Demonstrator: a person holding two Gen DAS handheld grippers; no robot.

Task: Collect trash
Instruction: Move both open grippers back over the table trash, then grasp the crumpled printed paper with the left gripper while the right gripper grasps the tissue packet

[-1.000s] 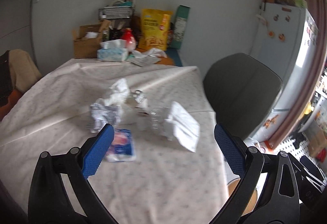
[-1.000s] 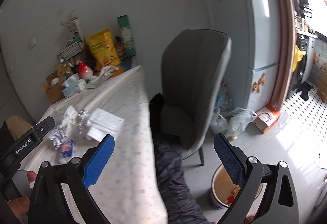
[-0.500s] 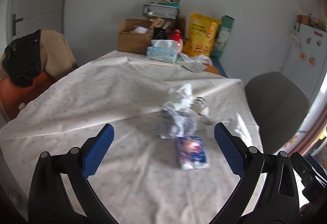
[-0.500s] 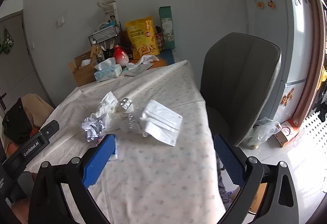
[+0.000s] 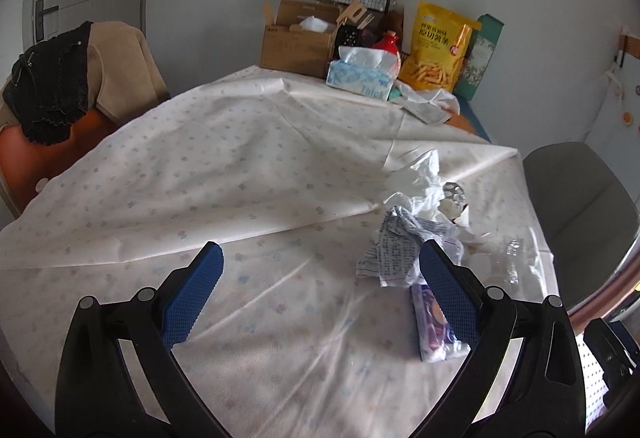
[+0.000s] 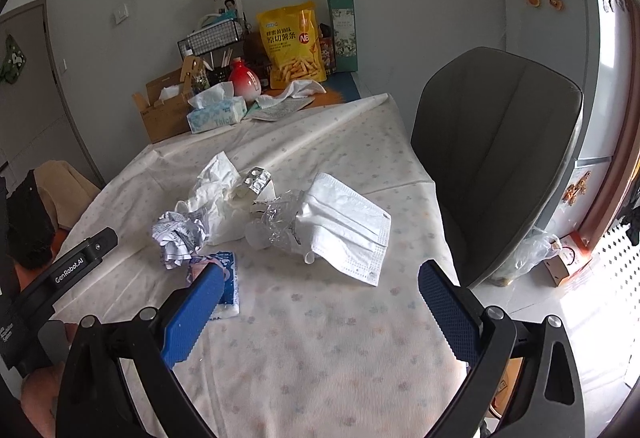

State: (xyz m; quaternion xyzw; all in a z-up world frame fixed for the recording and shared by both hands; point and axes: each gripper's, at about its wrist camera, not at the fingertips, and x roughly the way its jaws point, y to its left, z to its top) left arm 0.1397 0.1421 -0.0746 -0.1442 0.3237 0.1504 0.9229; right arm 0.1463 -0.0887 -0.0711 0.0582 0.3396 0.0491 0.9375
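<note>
Right wrist view: right gripper (image 6: 320,288) is held wide apart, nothing gripped; trash pile (image 6: 256,214) is seen at 11 o'clock on tablecloth (image 6: 320,358). Left gripper (image 5: 318,270) likewise spread, empty; crumpled paper (image 5: 394,254) at 1 o'clock.

The left gripper (image 5: 320,292) is spread wide, its two blue-padded fingers (image 5: 191,298) far apart with nothing between them, reaching forward and tilted slightly downward. The right gripper (image 6: 318,312) is in the same pose, its fingers (image 6: 192,314) likewise spread wide and holding nothing. In the right wrist view the black body of the left gripper (image 6: 60,276) juts in at the lower left edge, showing the two held side by side and well apart.
</note>
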